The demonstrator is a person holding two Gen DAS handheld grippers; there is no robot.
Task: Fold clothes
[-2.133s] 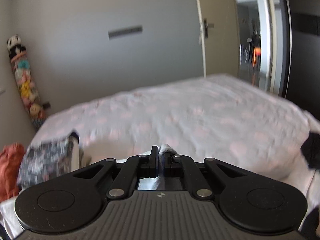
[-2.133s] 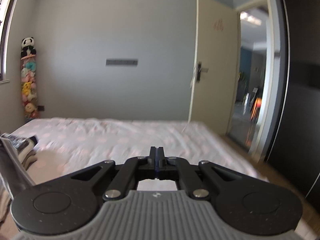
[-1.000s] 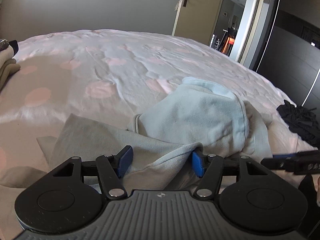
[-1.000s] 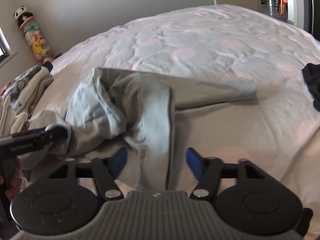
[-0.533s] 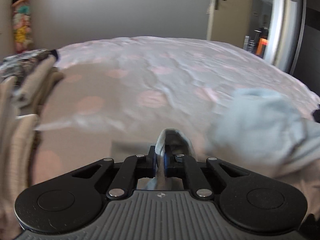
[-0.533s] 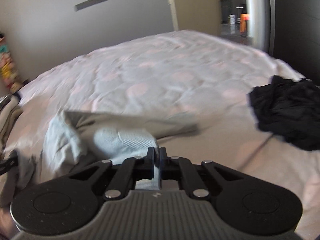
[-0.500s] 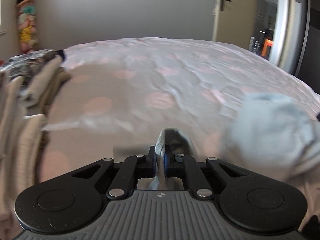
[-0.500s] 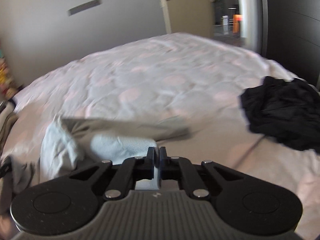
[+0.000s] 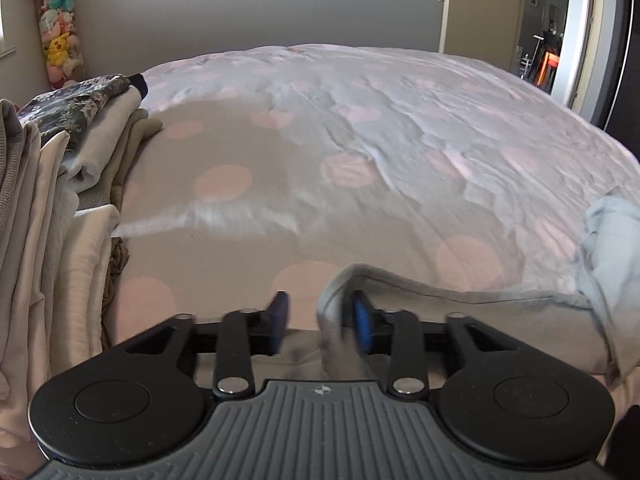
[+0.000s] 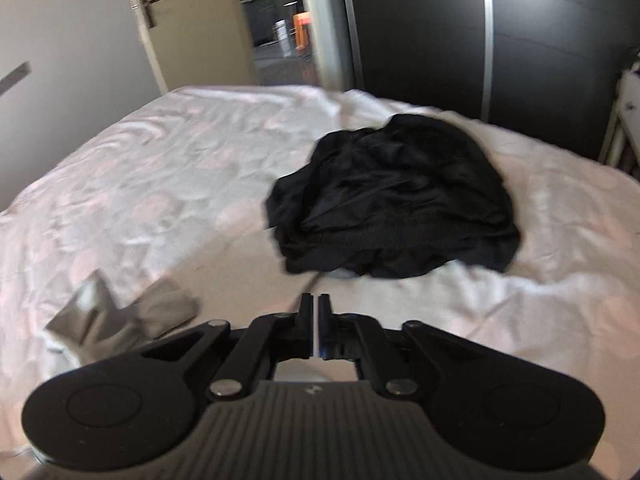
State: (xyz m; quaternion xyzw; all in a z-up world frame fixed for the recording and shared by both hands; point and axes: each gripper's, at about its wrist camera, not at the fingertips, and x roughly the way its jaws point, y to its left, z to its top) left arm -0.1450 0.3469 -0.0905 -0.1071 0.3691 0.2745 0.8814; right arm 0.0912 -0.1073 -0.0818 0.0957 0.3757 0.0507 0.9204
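1. Left wrist view: 1 left tool [image 9: 318, 322] sits low over 1 bed [image 9: 360, 140] covered in a pale sheet with pink dots. Its 2 blue-padded fingers [image 9: 362, 320] stand apart.
2. 1 light grey-blue garment [image 9: 460, 294] lies on the bed at the near edge, running from between the fingers out to the right, where it bunches into a paler heap. A raised fold of it stands in the gap, against the right finger; the left finger is clear of it.
3. 1 stack of folded clothes [image 9: 60, 200] rises at the left edge, mostly beige and cream, with 1 dark patterned piece on top.
4. 1 column of plush toys [image 9: 60, 36] hangs in the far left corner.
5. Right wrist view: 1 right tool [image 10: 314, 326] has its fingers nearly together, a thin slit between them, with no cloth seen in the slit.
6. 1 black garment [image 10: 394, 200] lies crumpled on the bed ahead of it. The end of the grey-blue garment shows at lower left.
7. Compared with 0.5 s ago: the left tool was clamped on the grey-blue fold and is now apart. The right tool was pinching the same garment and now faces the black one instead.
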